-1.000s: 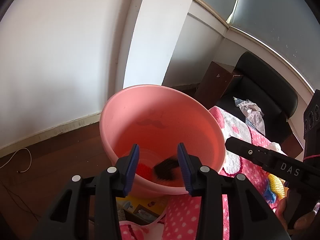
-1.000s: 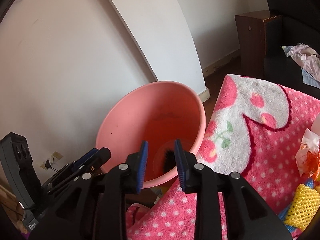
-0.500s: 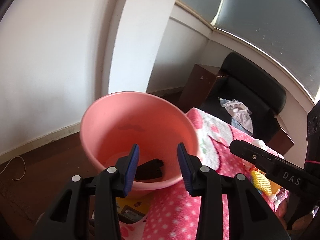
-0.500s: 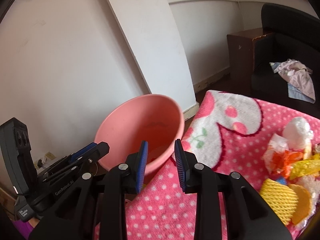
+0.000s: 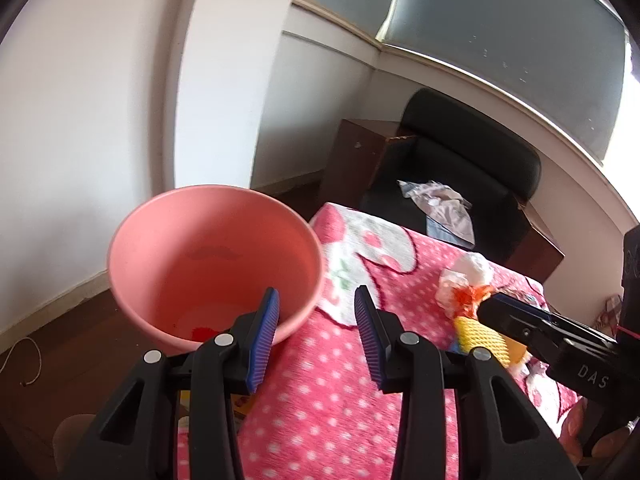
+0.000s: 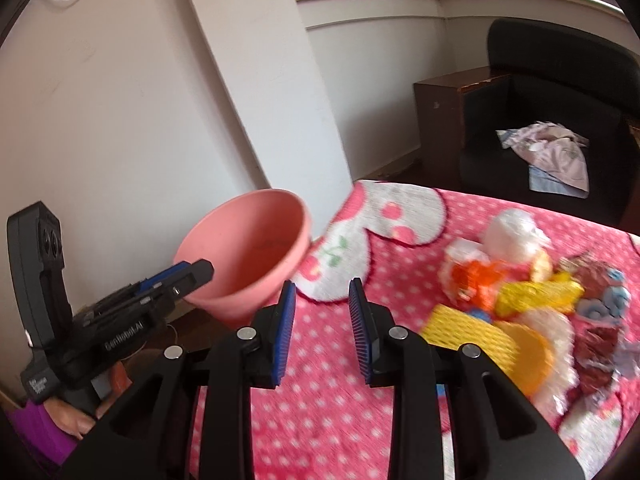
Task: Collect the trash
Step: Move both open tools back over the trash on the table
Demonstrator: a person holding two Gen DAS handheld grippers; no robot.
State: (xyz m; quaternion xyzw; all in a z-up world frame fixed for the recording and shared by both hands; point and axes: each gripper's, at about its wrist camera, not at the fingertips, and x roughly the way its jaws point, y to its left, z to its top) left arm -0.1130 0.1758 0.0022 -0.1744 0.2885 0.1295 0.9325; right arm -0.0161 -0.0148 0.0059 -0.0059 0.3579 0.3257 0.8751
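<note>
A: What are the two claws doing?

B: Both are empty. The left gripper [image 5: 316,326], at the bottom centre of its own view, has its blue-padded jaws spread apart with nothing between them. It hangs over the near rim of a pink tub [image 5: 216,264], which fills the centre left of that view. The right gripper [image 6: 322,326] is parted too, a little narrower, over a pink polka-dot blanket [image 6: 320,408].

A: Why there?

B: My guess is that the tub serves as the bin, sitting just off the blanket's left edge so each piece travels a short way. Something red [image 5: 202,332] lies at its bottom. Its mouth faces up, tipped slightly toward the grippers.

A: And the trash?

B: A trash pile [image 6: 520,304] sits at the right of the right view, on the blanket: white and orange crumpled plastic, a yellow foam net sleeve [image 6: 470,338], brownish wrappers. It is blurred. The sleeve's long axis seems to run left to right, dropping toward the lower right. The right claw stands nearest it, so I'd expect that one to reach.
</note>
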